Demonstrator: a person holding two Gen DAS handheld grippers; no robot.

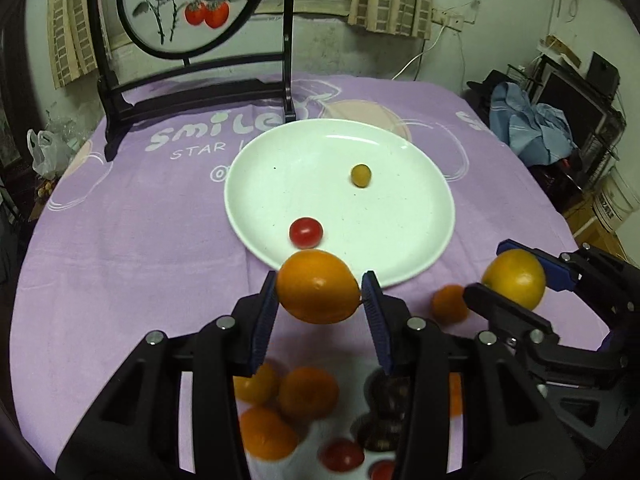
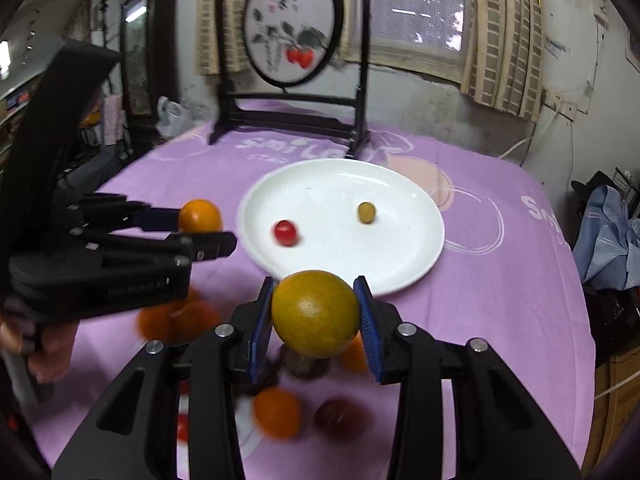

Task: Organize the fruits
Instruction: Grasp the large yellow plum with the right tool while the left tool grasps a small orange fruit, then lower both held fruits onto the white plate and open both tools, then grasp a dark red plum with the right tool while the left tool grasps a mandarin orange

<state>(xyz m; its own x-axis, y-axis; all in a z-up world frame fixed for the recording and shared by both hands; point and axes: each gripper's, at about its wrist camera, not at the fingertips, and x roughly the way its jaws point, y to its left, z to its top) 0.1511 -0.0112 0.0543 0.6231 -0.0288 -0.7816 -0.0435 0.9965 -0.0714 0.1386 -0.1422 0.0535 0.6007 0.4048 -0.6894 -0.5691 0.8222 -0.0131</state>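
Orange, left claw: I have an orange (image 1: pixel 318 286) pinched in the left claw (image 1: pixel 320 304), low centre of the left wrist view, raised above the worktop just short of the plate's near rim.
Orange, right claw: a yellower orange (image 2: pixel 316 314) sits pinched in the right claw (image 2: pixel 316 320), low centre of the right wrist view, also just short of the plate.
Claw state: both are closed partway, blue pads pressed against the fruit's sides; neither is spread free.
Plate: white plate (image 1: pixel 420 216) at frame centre, carrying a red cherry tomato (image 1: pixel 306 233) near its front edge and a small olive-green fruit (image 1: pixel 361 176) further back, well apart from each other.
Step in hand: my read is carry-to-plate, both loads at once.
Doing it well: I'd bring each orange over bare plate, away from the tomato, lower until it touches, then ease the pads apart slowly so it doesn't roll. I'd stagger the two releases to keep the claws from colliding.
Remaining pile: blurred oranges and small red fruit (image 1: pixel 342 454) lie at the bottom of frame on the purple cloth (image 1: pixel 120 240).
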